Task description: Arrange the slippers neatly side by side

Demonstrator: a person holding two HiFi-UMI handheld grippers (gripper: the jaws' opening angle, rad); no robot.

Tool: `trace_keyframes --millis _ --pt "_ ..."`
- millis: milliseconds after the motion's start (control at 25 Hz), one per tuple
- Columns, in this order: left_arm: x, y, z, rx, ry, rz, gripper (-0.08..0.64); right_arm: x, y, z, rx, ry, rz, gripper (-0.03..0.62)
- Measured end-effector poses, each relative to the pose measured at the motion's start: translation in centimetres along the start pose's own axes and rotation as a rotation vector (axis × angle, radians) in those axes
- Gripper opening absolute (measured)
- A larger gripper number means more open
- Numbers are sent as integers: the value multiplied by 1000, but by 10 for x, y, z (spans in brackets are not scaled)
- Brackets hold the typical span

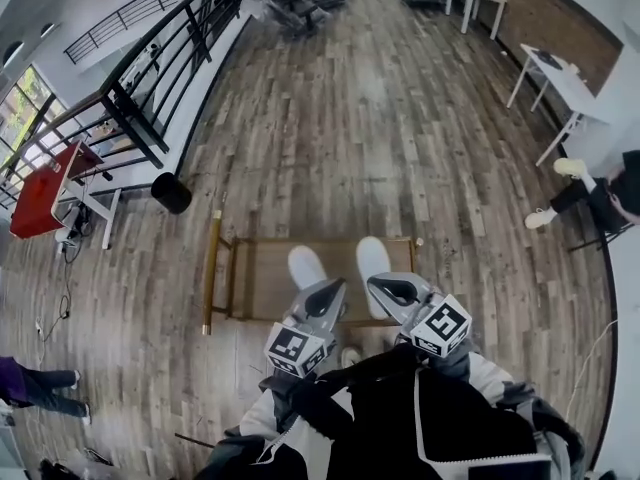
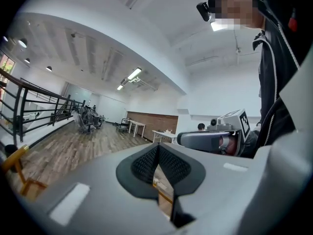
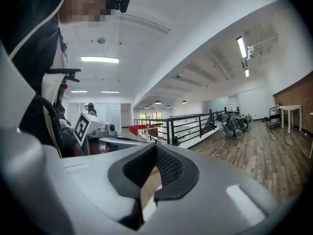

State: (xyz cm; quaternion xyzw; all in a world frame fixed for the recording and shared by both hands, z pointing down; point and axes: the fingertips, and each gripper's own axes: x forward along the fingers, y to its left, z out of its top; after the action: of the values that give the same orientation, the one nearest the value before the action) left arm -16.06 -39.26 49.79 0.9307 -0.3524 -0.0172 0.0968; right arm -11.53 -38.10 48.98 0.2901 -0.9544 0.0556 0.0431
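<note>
Two white slippers lie on a low wooden rack (image 1: 256,280). The left slipper (image 1: 306,266) and the right slipper (image 1: 372,259) sit side by side with a small gap, toes pointing away from me. My left gripper (image 1: 332,289) is held close to my chest, its tip over the heel of the left slipper, jaws shut and empty. My right gripper (image 1: 383,285) hovers beside it over the right slipper's heel, also shut on nothing. In the left gripper view the black pads (image 2: 146,162) meet; in the right gripper view the pads (image 3: 167,165) meet too.
A black bin (image 1: 171,193) stands left of the rack near a black railing (image 1: 150,78). A red table (image 1: 38,196) is at far left. White tables (image 1: 562,76) and a seated person (image 1: 600,196) are at right. Another person's legs (image 1: 42,386) show at lower left.
</note>
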Motion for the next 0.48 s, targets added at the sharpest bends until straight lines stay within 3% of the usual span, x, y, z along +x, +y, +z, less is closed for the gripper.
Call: trace_keyframes --millis 200,480 --pt "7 5 0 -17 2 3 17 4 -6 3 0 11 13 5" --pt "21 9 -1 -28 14 76 17 4 -21 13 -17 15 80 5"
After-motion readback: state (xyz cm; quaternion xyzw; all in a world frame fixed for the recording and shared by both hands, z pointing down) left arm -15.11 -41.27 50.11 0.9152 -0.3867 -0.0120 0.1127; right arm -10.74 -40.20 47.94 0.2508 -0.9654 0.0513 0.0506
